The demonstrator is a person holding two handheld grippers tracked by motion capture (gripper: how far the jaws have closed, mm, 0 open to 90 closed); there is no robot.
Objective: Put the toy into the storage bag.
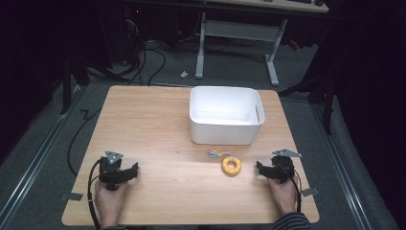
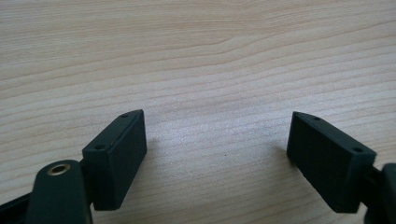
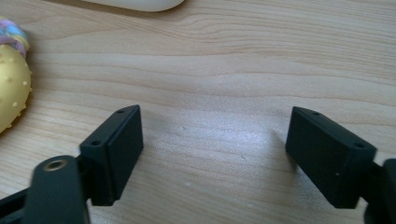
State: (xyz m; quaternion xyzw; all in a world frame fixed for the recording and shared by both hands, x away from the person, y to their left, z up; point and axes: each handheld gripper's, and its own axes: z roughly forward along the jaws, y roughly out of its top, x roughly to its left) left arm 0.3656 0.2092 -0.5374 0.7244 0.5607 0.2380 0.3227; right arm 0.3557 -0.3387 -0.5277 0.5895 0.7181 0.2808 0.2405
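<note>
Nothing's done yet: both tools sit wide open and empty on the tabletop, yellow ring toy just beside the right tool, white bin beyond it, left tool well apart

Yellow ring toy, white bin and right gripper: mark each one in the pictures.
yellow ring toy (image 1: 231,166), high view, on its knobbly ring body.
white bin (image 1: 221,132), high view, on its near wall.
right gripper (image 3: 212,154), right gripper view, midway between its open jaws.
</note>
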